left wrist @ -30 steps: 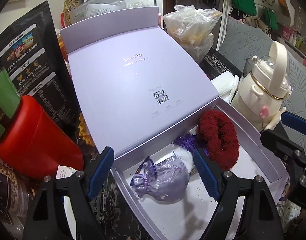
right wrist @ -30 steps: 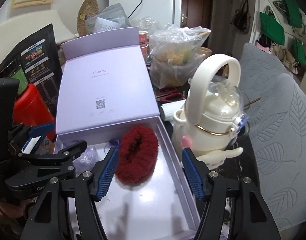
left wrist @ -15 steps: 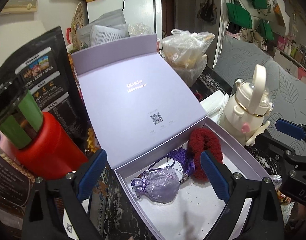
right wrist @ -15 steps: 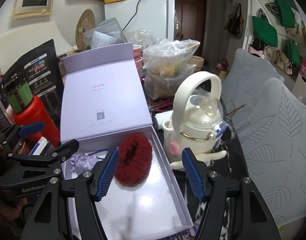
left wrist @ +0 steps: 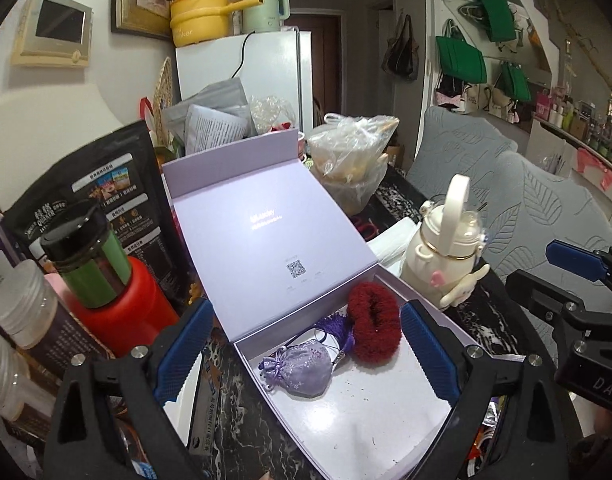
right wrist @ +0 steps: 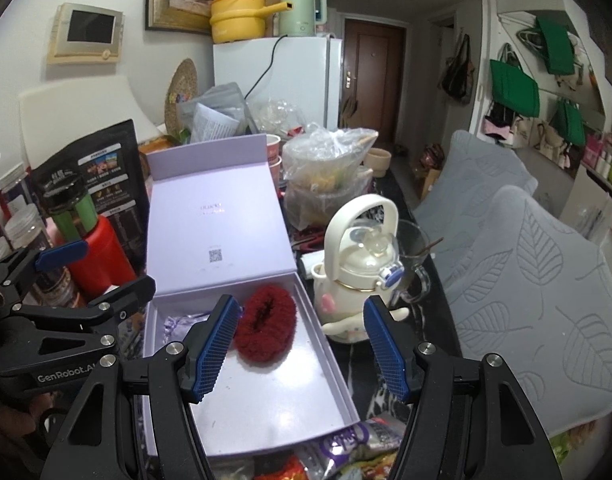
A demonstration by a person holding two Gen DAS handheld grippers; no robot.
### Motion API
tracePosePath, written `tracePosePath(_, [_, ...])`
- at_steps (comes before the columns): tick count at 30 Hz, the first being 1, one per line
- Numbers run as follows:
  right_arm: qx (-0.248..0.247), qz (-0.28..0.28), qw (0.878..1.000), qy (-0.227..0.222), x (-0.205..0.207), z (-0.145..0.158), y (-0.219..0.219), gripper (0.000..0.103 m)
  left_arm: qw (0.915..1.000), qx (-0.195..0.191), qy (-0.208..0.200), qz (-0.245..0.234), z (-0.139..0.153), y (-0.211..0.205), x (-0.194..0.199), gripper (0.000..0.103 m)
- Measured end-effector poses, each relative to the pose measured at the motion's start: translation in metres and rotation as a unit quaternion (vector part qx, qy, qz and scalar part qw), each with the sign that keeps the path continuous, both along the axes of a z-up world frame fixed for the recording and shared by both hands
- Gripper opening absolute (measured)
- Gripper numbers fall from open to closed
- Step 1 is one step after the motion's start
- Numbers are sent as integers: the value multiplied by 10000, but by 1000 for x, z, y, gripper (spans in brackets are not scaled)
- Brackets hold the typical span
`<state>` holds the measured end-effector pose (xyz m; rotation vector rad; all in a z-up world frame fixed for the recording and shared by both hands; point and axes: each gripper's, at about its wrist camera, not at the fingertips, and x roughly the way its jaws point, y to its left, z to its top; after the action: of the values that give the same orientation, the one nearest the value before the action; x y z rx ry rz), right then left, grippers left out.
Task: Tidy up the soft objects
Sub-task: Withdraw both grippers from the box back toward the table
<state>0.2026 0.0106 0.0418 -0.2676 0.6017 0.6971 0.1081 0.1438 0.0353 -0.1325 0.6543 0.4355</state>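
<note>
both grippers, left (left wrist: 306, 350) and right (right wrist: 302, 346), hover with fingers apart and empty over the lavender box (left wrist: 386, 424), risking knocking the cream kettle-shaped bottle (right wrist: 358, 276) beside it.

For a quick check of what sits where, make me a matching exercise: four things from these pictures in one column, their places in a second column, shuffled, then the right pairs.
Things:
1. red fuzzy scrunchie
2. lilac pouch
3. white bottle
4. yellow pot

Places:
A. on top of the fridge
B. on the table, to the right of the box
C. in the box, near its hinged lid, right side
D. in the box, left of the scrunchie

Pairs: 1-C, 2-D, 3-B, 4-A
</note>
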Motion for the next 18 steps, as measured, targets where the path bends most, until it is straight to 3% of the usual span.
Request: tracePosePath(18, [325, -42, 9983, -486, -78, 42, -49, 66, 9980, 275, -536, -192, 51, -46, -70, 96])
